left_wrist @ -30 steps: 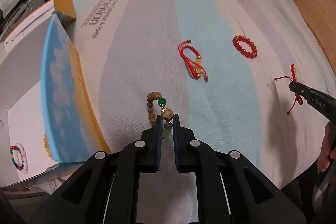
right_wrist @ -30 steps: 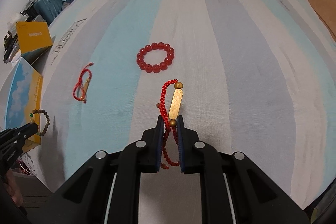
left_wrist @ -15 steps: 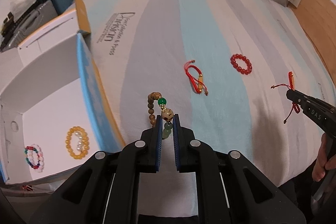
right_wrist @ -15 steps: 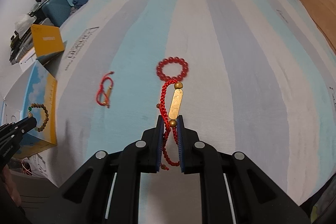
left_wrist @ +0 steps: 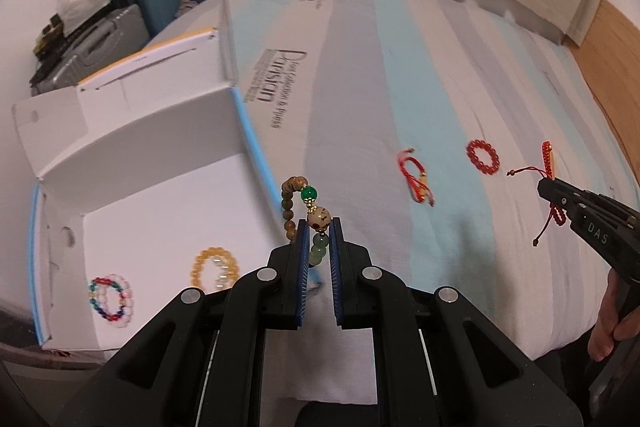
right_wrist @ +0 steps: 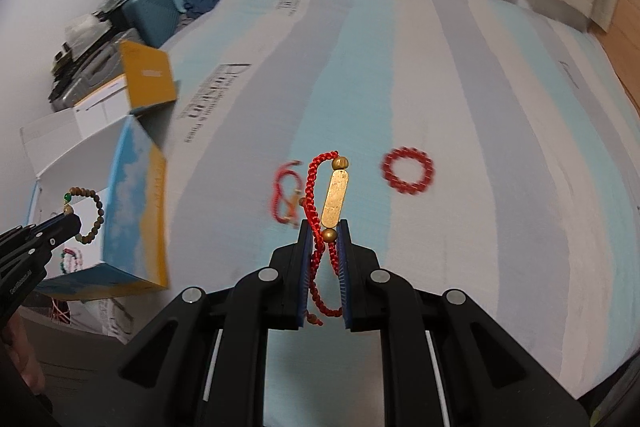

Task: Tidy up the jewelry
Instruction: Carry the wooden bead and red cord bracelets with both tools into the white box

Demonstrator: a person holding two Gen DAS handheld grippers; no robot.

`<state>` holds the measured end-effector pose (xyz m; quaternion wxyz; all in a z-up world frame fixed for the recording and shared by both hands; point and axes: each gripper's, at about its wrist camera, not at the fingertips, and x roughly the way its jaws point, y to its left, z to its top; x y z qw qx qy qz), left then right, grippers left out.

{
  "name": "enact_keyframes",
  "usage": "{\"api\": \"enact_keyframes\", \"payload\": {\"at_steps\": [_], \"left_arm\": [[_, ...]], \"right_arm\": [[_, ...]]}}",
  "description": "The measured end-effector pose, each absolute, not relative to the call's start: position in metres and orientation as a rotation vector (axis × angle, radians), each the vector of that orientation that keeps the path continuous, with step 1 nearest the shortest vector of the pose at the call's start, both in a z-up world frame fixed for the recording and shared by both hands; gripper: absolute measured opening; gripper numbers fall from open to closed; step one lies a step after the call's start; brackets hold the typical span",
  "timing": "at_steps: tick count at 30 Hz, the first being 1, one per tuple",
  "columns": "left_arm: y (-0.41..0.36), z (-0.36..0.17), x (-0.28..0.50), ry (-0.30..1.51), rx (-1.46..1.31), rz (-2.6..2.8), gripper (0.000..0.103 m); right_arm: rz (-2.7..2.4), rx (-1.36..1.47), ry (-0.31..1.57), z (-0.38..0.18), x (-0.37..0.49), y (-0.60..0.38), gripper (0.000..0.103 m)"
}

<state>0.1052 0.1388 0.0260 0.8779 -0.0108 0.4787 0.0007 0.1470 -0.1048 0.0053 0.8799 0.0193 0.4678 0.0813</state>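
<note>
My left tongs [left_wrist: 319, 227] pinch the wooden bead bracelet [left_wrist: 305, 211], held in the air at the blue rim of the open white box [left_wrist: 160, 163], whose floor at 9 o'clock carries a yellow bracelet [left_wrist: 214, 269] and a multicoloured one [left_wrist: 111, 298]. My right tongs [right_wrist: 325, 233] pinch the red cord bracelet with a gold bar [right_wrist: 335, 199] above the striped bed [right_wrist: 500, 107]. Beyond them at 11 o'clock lies a red cord bracelet [right_wrist: 285, 199], at 1 o'clock a red bead ring [right_wrist: 408, 171], with bare sheet around both.
</note>
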Motion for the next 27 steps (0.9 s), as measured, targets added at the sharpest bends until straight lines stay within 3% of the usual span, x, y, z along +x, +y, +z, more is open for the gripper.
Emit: {"api": "enact_keyframes", "payload": {"at_steps": [13, 27], "left_arm": [[0.230, 0.039, 0.080, 0.991, -0.069, 0.120, 0.009], [0.326, 0.020, 0.059, 1.025, -0.147, 0.228, 0.009]], "right_arm": [[0.353, -0.026, 0.932, 0.028, 0.141, 0.016, 0.011], [0.528, -0.115, 0.957, 0.017, 0.131, 0.145, 0.011]]}}
